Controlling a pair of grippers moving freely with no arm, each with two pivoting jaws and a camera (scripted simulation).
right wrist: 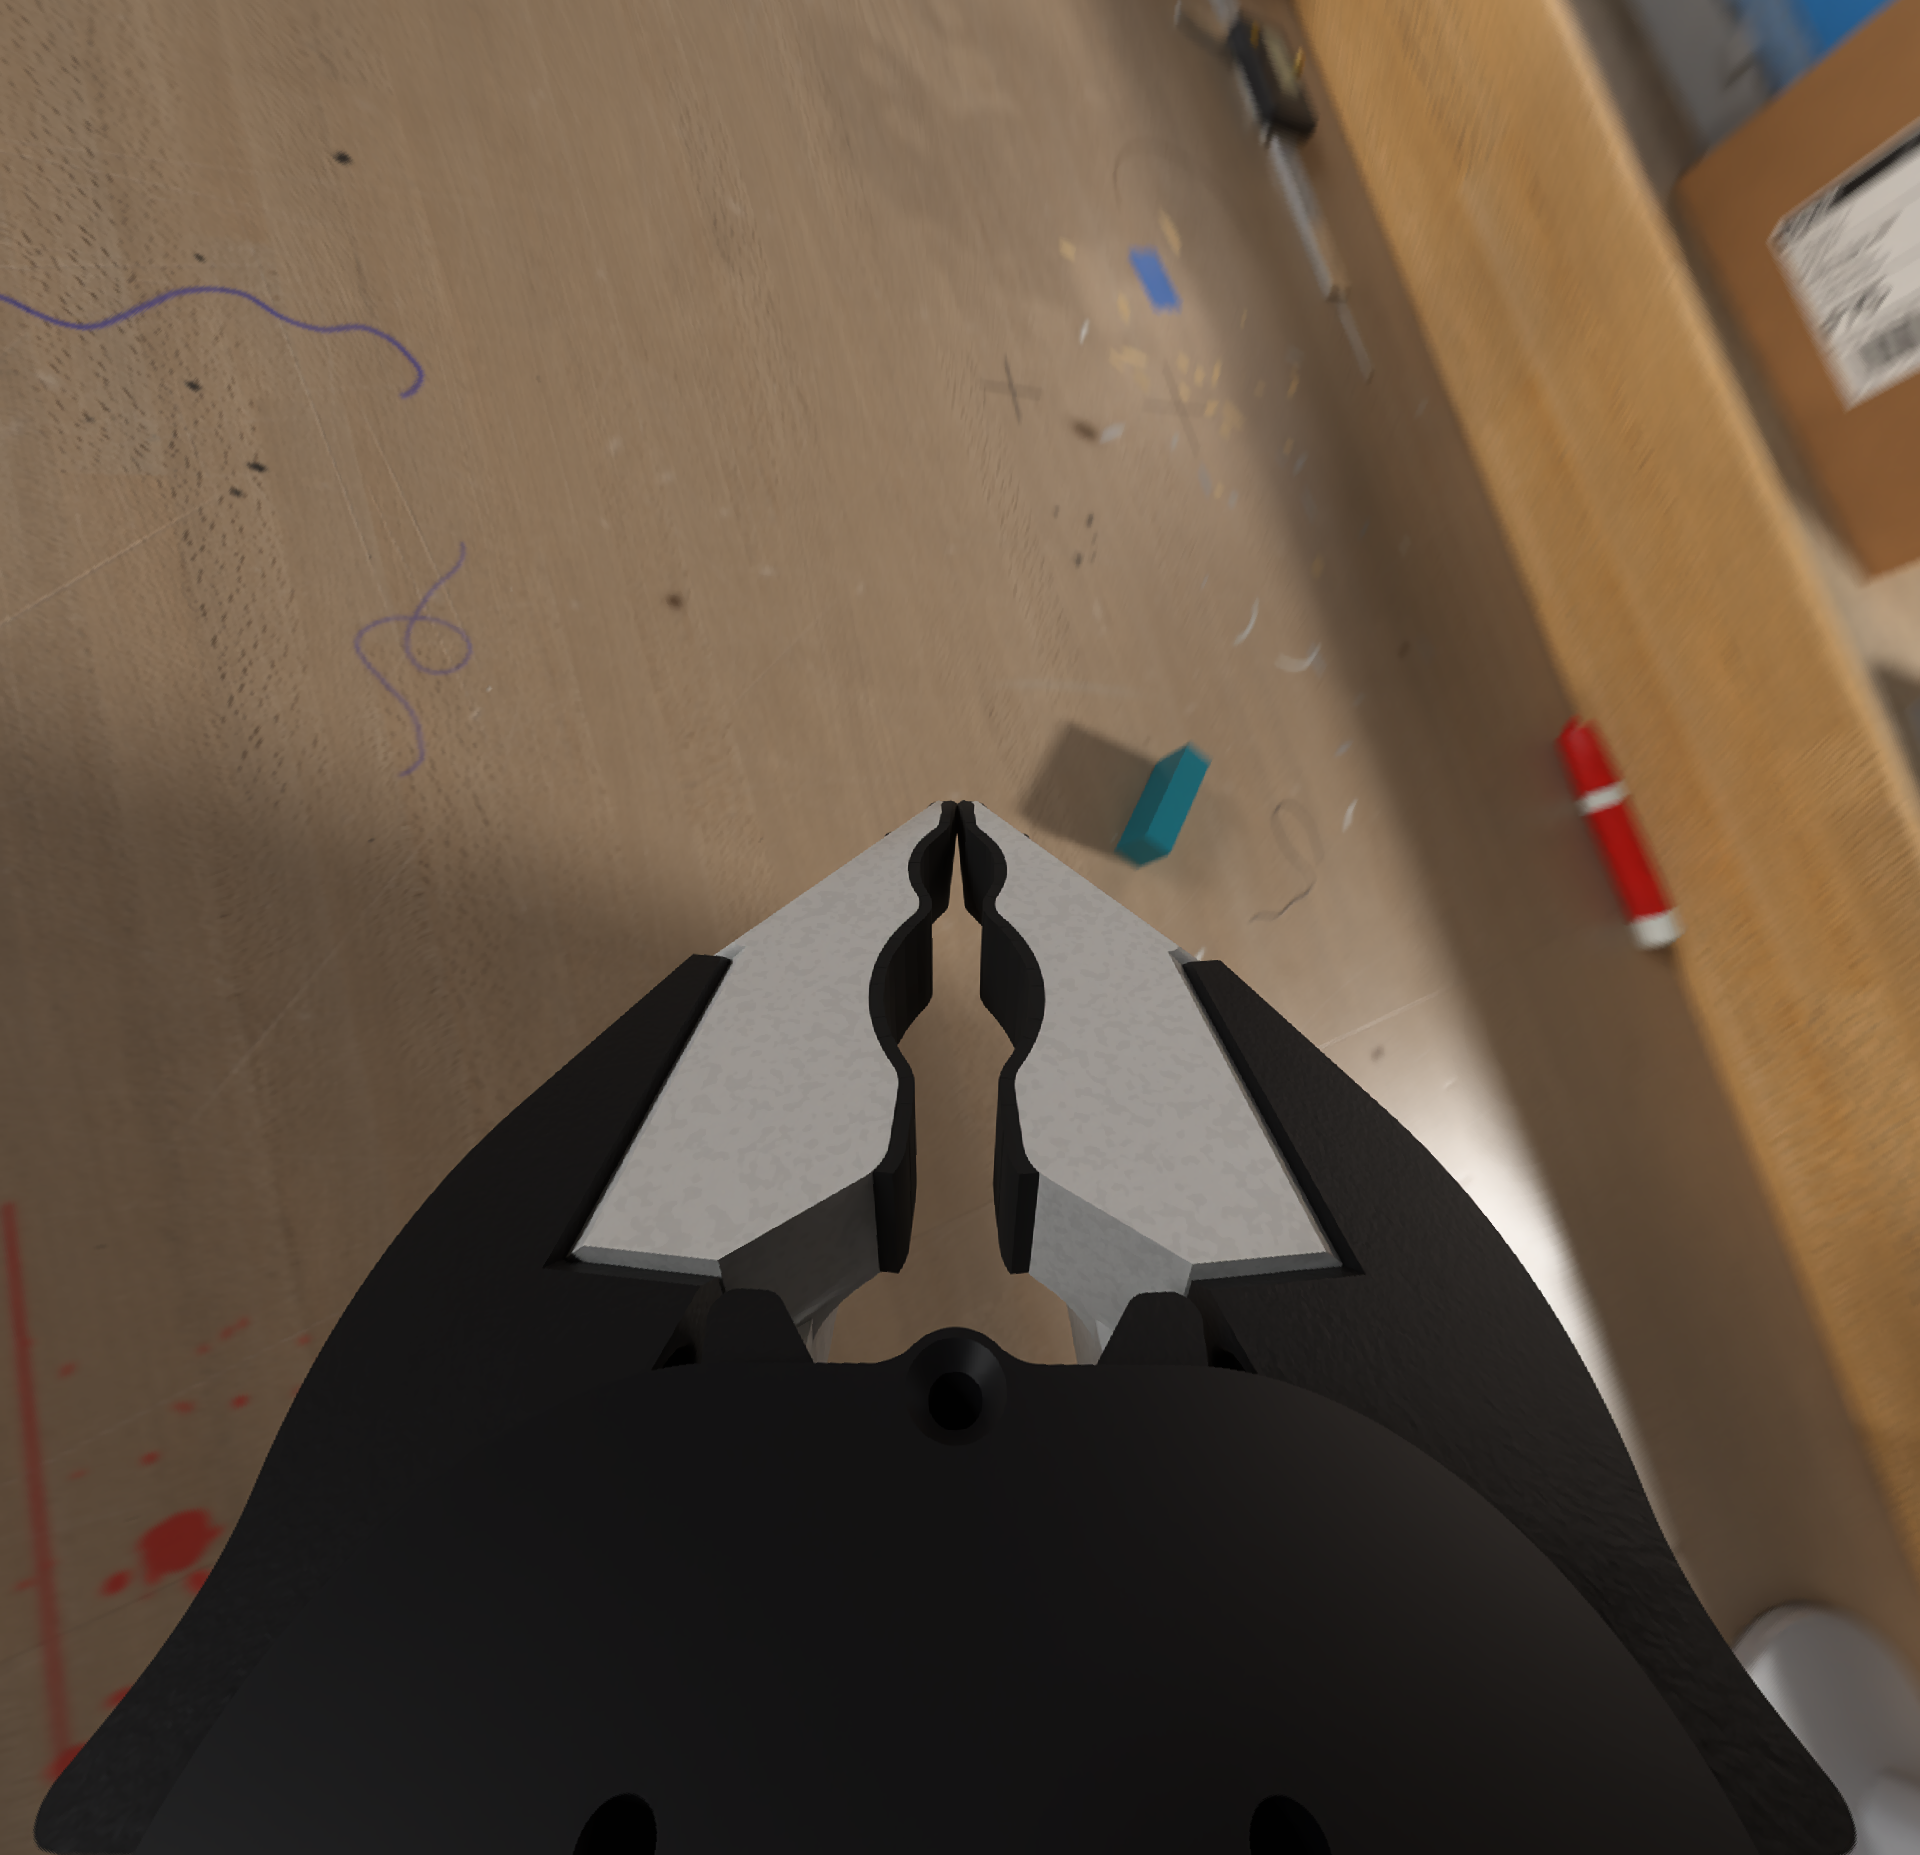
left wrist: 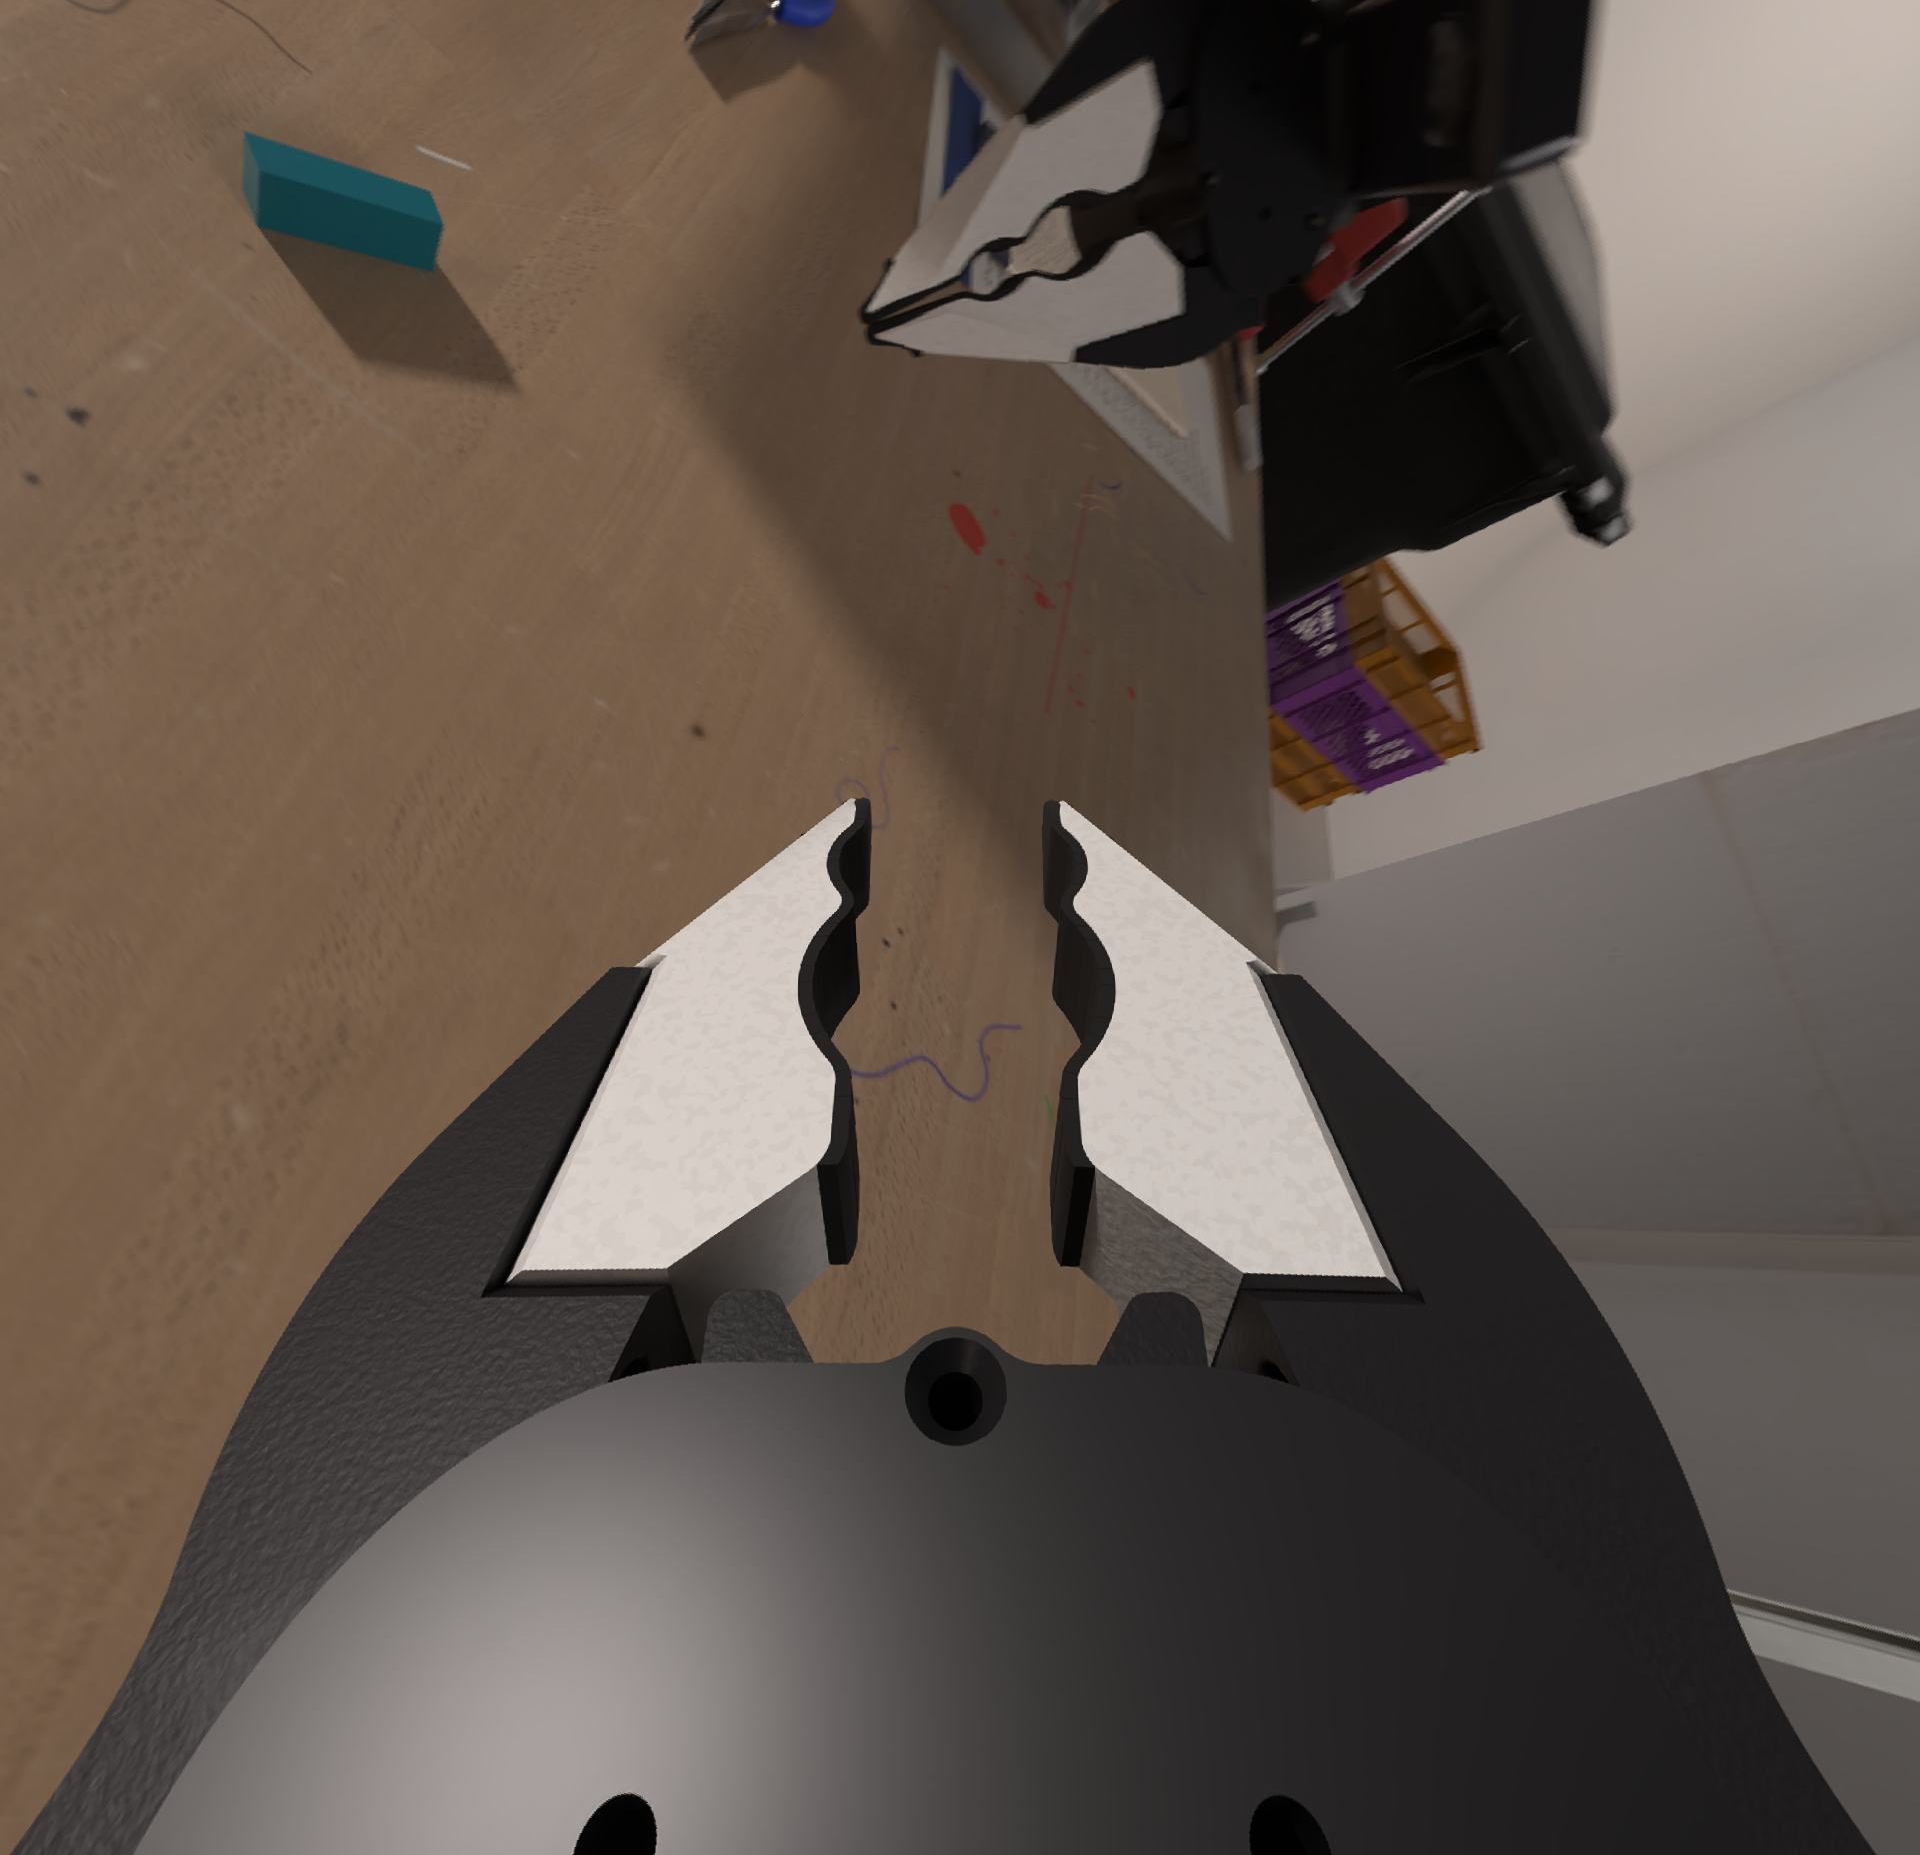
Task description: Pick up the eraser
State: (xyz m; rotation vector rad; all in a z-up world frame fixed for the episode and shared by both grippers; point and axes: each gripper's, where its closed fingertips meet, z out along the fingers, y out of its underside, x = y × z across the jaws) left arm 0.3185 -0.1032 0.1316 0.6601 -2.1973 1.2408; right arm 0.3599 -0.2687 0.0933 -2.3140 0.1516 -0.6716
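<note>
The eraser [left wrist: 341,203] is a teal block lying flat on the brown wooden table, at the upper left of the left wrist view. It also shows in the right wrist view [right wrist: 1164,806], just right of and beyond my right fingertips. My left gripper [left wrist: 956,813] is open and empty, above bare table, far from the eraser. My right gripper [right wrist: 956,808] is shut and empty, its tips touching; it also shows at the top right of the left wrist view [left wrist: 894,314], hovering above the table.
Blue-handled pliers [left wrist: 764,3] lie at the far edge. A red marker [right wrist: 1616,834] lies right of the eraser by a raised wooden board [right wrist: 1558,455]. A cardboard box [right wrist: 1829,278], calipers [right wrist: 1273,80], a black machine [left wrist: 1434,434] and orange-purple crates [left wrist: 1366,688] stand at the side.
</note>
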